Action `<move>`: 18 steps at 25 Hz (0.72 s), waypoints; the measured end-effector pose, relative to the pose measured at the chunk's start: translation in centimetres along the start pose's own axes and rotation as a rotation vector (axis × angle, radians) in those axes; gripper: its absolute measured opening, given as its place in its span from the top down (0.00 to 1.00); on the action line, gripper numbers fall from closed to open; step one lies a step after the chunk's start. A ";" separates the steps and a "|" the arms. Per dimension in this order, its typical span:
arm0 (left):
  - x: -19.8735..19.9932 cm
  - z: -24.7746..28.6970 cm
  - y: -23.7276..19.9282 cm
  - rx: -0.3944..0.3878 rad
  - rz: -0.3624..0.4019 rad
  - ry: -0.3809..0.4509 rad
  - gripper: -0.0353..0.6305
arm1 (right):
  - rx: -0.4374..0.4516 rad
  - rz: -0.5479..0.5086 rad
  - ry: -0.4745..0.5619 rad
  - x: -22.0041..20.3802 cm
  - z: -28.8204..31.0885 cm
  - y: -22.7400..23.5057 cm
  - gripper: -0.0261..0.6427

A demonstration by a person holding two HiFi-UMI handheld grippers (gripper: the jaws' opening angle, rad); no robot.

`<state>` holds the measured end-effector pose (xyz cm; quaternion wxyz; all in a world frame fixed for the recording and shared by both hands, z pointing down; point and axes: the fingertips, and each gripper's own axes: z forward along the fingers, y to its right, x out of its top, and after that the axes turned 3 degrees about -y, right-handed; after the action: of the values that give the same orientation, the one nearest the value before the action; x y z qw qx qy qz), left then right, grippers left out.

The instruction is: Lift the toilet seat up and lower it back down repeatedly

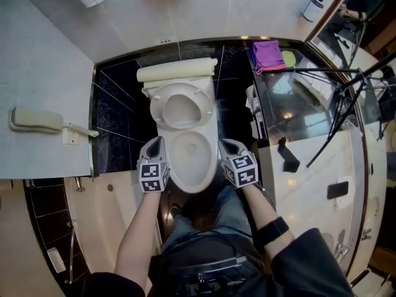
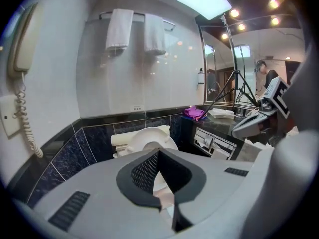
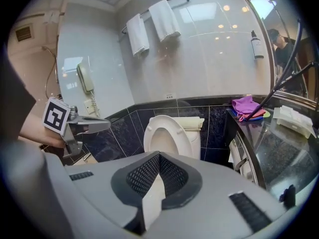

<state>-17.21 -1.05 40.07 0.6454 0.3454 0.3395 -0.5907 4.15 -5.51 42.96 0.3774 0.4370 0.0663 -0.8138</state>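
The white toilet seat [image 1: 180, 107] stands raised, leaning back toward the cistern [image 1: 176, 72], and the bowl [image 1: 192, 158] lies uncovered. My left gripper [image 1: 157, 143] hovers beside the bowl's left rim and my right gripper [image 1: 228, 145] beside its right rim; neither touches the seat. In the left gripper view the left gripper [image 2: 158, 156] has its jaws together with nothing in them, and the upright seat [image 2: 149, 139] shows beyond them. The right gripper [image 3: 158, 158] is likewise shut and empty, facing the raised seat [image 3: 167, 132].
A wall telephone [image 1: 37, 120] hangs at the left. At the right, a dark counter [image 1: 309, 122] carries a purple cloth [image 1: 268, 54], with a tripod [image 1: 348, 98] over it. Towels [image 3: 149, 26] hang on the back wall. The person's legs [image 1: 216, 228] stand before the bowl.
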 end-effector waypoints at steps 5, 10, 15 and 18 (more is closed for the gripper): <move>-0.1 -5.1 0.9 -0.016 -0.020 0.024 0.95 | -0.039 -0.009 0.010 0.5 -2.8 -1.6 0.94; -0.8 -9.1 1.3 -0.033 -0.026 0.032 0.95 | -0.079 -0.017 0.033 1.0 -5.4 -2.5 0.94; -1.3 -12.3 0.9 -0.051 -0.023 0.052 0.95 | -0.118 -0.020 0.048 1.2 -7.1 -3.3 0.94; -1.8 -13.8 0.5 -0.053 -0.020 0.058 0.95 | -0.141 -0.027 0.046 0.4 -8.3 -3.6 0.94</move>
<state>-17.24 11.62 34.29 0.6381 0.3419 0.3771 -0.5776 7.04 0.47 36.79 0.3946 0.4272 0.1380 -0.8017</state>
